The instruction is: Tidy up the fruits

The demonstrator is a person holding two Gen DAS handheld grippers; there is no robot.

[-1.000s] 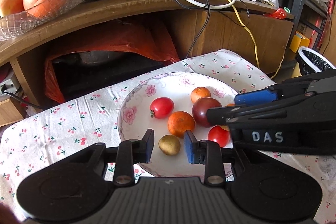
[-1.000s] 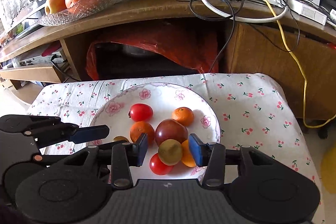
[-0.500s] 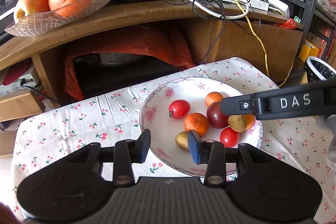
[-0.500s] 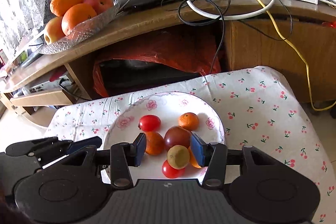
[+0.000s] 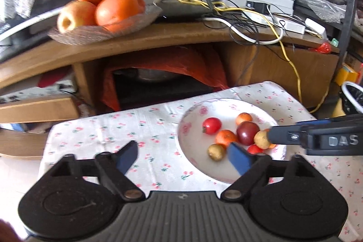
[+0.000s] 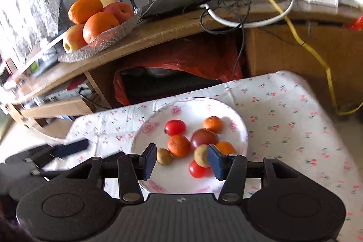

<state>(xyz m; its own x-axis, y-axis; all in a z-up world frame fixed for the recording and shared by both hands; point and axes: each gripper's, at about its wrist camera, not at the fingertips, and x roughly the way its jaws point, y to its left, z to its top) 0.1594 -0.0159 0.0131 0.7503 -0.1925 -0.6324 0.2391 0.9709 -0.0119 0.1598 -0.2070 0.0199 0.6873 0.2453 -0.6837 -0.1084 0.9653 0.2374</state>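
Note:
A flowered white plate (image 6: 192,108) (image 5: 197,165) on the cherry-print cloth holds two red tomatoes, a dark plum (image 6: 203,137), several small oranges and two yellow-brown fruits. My left gripper (image 5: 183,159) hovers over the cloth by the plate's left rim. Its jaws are opening wide and are empty, with one yellow-brown fruit (image 5: 216,152) lying just beyond the right pad. My right gripper (image 6: 182,160) is over the plate's near side, its jaws opening. The other yellow-brown fruit (image 6: 200,155) rests on the pile next to the right pad, and the left pad stands apart from it.
A glass dish (image 5: 102,31) of oranges and apples sits on the wooden shelf behind the table. A router and tangled cables (image 5: 226,13) lie on that shelf, with a red plastic bag (image 5: 168,65) below it. A bin (image 5: 354,96) is at the far right.
Both grippers have pulled back and up from the plate. The left jaws let go of a yellow-brown fruit and spread wide. The right jaws widened around the other one, which now rests on the pile.

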